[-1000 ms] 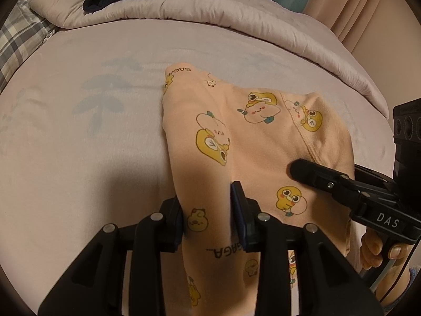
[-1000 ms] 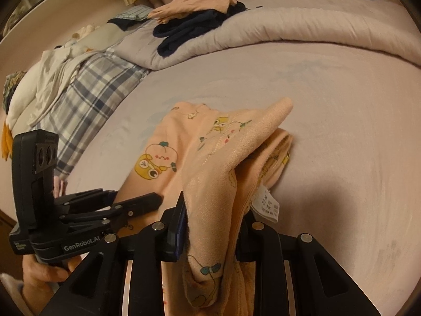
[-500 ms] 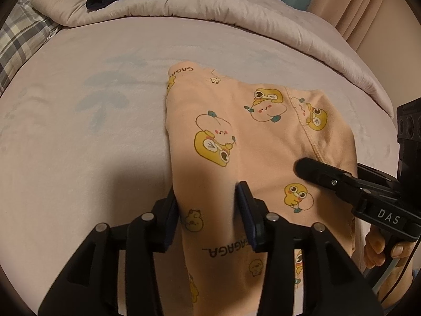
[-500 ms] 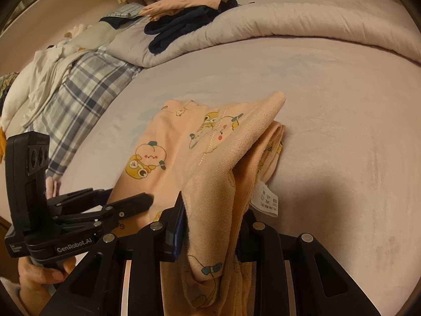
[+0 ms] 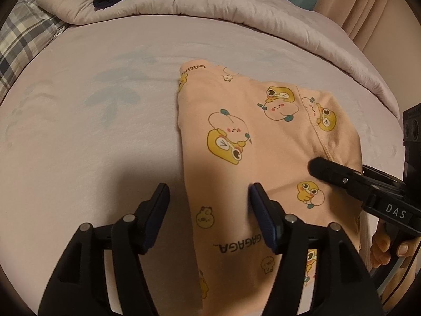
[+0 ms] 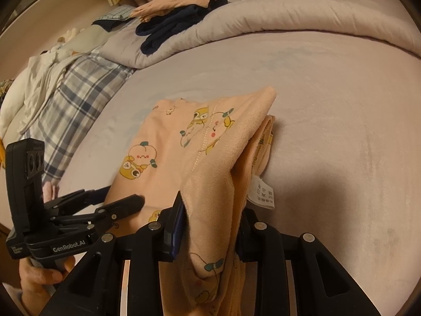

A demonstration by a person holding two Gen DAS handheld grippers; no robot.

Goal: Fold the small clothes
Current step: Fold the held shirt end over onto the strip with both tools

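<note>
Change since earlier frame: left gripper [image 5: 208,197] had its jaws narrow on the garment's left edge; they now stand wider and are opening, cloth between them but the pads off it.
Bed [image 5: 79,137]: carries everything; pale sheet, rolled quilt [image 5: 236,23] along the far side.
Peach printed garment [image 5: 252,142]: lies on the bed, partly folded, long axis running away from both grippers; its near end reaches back under the left jaws.
Right gripper [image 6: 210,210]: jaws narrow, clamped on a raised bunch of the garment's right side, care label [image 6: 260,192] hanging beside it.
Nearer hand: right, judged, since it alone holds cloth.
Key relation: the held flap stands above the flat layer to its left; folding over probably goes that way.
Obstacles: left gripper sits in that path.
Surroundings: dark clothes [image 6: 173,26] and plaid fabric [image 6: 79,89], well apart.
</note>
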